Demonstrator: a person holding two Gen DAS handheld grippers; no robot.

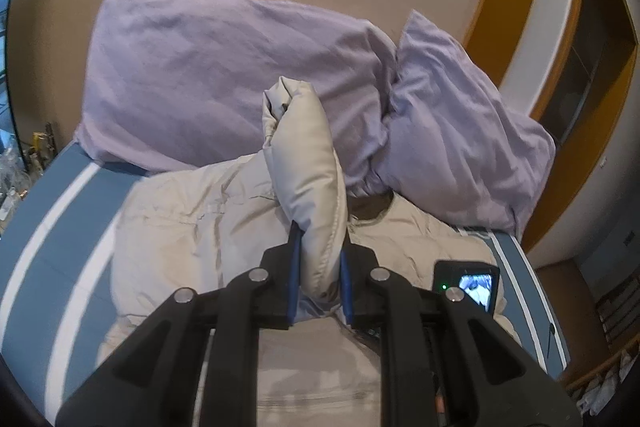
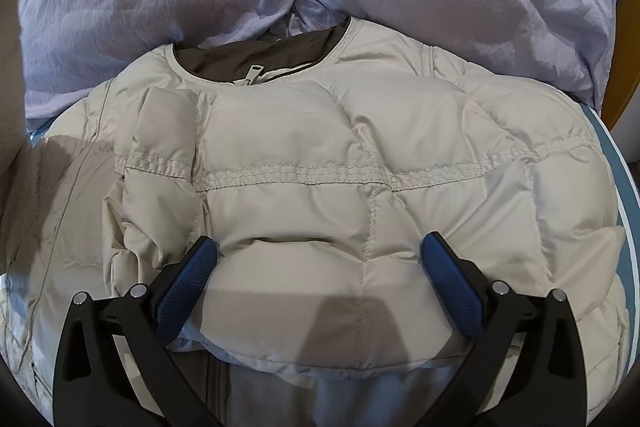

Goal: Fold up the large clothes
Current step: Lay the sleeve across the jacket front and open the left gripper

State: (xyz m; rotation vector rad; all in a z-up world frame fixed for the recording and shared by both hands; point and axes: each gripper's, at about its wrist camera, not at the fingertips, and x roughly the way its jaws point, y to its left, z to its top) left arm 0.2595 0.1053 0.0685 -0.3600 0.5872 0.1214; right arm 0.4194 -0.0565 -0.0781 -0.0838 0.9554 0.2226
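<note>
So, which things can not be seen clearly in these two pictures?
- Left wrist view: the left gripper, shut on the sleeve, hides the cloth behind its frame.
- Left wrist view: the small screen is too small to read.
- Right wrist view: the jacket hem is cut off by the bottom edge and the open right gripper.
- Right wrist view: the zipper lower part lies under the folded sleeve.

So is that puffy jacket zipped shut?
Zipped at the top: on the jacket, the zipper pull sits at the collar. Lower down is hidden.

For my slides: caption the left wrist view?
Left gripper shut on a beige puffer jacket sleeve, lifted before lilac pillows.
</note>
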